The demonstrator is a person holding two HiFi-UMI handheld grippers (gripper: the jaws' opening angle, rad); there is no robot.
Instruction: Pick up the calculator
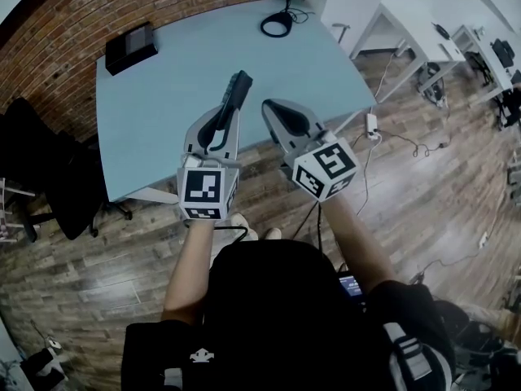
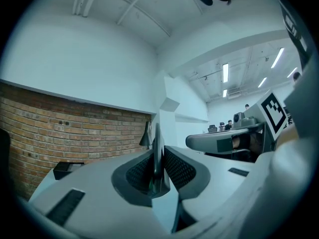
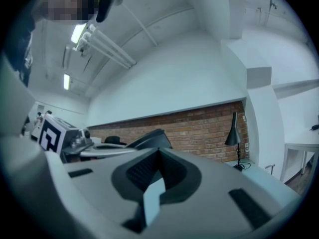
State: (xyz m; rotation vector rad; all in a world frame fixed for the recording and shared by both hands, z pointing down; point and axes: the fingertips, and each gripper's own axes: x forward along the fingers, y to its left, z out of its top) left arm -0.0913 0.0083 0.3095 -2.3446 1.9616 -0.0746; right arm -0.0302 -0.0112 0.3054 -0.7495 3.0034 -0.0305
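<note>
The calculator point(image 1: 238, 90) is a thin dark slab held on edge above the pale blue table point(image 1: 155, 129). My left gripper point(image 1: 226, 114) is shut on its lower end. In the left gripper view the calculator point(image 2: 157, 153) shows edge-on, upright, pressed between the two ribbed pads. My right gripper point(image 1: 282, 114) hovers just to the right of it, jaws shut with nothing between them. In the right gripper view its pads point(image 3: 145, 169) meet at the tip, and the calculator point(image 3: 149, 138) shows beyond the left gripper. Both grippers point level over the table's near edge.
A black box point(image 1: 130, 47) lies at the table's far left corner. A desk lamp's base with a coiled cable point(image 1: 277, 24) stands at the far edge by the brick wall. A dark chair point(image 1: 45, 165) stands left of the table. White desks point(image 1: 423, 15) and floor cables lie to the right.
</note>
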